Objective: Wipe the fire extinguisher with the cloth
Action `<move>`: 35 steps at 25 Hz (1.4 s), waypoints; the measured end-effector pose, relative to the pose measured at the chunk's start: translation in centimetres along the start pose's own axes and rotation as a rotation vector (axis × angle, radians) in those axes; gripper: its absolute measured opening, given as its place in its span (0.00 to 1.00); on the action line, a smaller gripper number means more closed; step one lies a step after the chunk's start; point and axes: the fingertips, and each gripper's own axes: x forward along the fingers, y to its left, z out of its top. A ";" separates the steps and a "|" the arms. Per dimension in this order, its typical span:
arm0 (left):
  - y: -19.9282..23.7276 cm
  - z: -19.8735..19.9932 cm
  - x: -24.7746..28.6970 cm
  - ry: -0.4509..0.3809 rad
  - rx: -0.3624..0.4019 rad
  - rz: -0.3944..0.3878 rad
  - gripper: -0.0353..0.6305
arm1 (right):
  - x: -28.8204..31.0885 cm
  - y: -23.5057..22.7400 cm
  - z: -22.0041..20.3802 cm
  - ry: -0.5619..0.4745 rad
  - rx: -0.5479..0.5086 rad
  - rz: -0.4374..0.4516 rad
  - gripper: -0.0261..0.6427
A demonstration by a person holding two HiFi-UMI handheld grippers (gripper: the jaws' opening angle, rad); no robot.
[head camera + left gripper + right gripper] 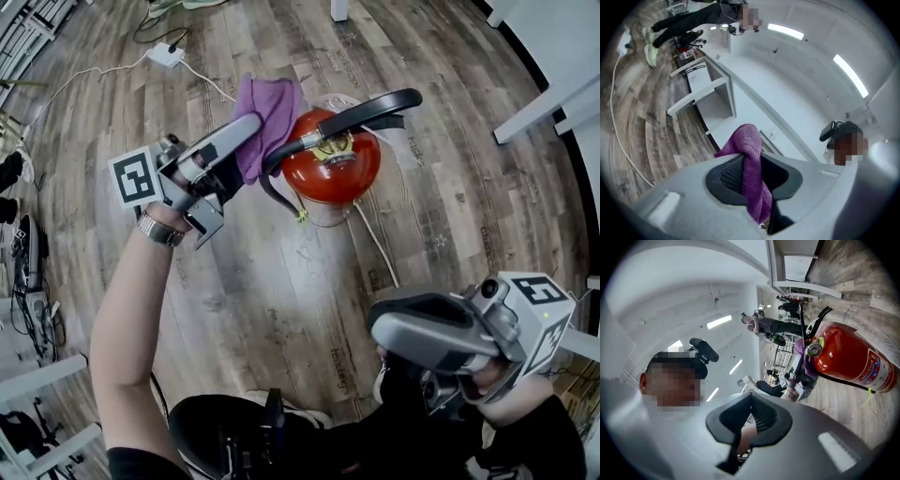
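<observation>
Left gripper [251,127] is pinching the cloth [752,164], a purple fuzzy microfiber rag. It's bunched into a thick fold between the black ribbed pads, so the jaws sit partway apart w/ the fabric filling the gap. A soft rounded lump sticks out past the tips and the rest hangs back down through the jaws toward the grip.

The fire extinguisher [328,169] stands upright on the floor [281,281] (wood-look planks, grey-brown grain), just beyond the left jaws' tips in the head view. It has a glossy red rounded cylinder w/ a white label down the side, a curved black lever handle [375,105] on top, a brass-ish valve w/ a small round gauge [814,350], and a thin black hose [272,178] looping down the left side. From above, the rag overlaps the top-left shoulder of the red body, but I can't tell if it's actually touching or just held above it.

Right gripper [751,404] has its jaws pressed together tip to tip, ribbed pads meeting, empty. The extinguisher is well apart from these jaws, out ahead and off to the right of them in the right gripper view.

Other bits: a thin white cable [375,244] snakes across the planks beside the extinguisher base, and there's a metal-band watch [159,230] on the left wrist behind the left jaws.
</observation>
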 end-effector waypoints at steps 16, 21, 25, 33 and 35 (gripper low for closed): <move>-7.8 -6.2 7.7 0.799 1.585 0.259 0.17 | 0.8 -0.2 0.1 0.000 0.030 0.057 0.04; -8.2 -5.5 13.3 0.778 1.624 0.208 0.17 | 0.1 -0.4 0.6 -0.017 0.029 0.047 0.04; -8.1 -5.5 14.6 0.799 1.617 0.197 0.17 | -0.4 -0.8 1.0 -0.036 0.033 0.029 0.04; -7.1 -5.3 8.0 0.784 1.452 0.283 0.17 | -0.5 -1.9 0.8 -0.027 0.005 0.000 0.04; -6.5 -5.3 6.0 0.765 1.390 0.319 0.17 | -0.1 -2.2 0.6 -0.017 -0.004 -0.006 0.04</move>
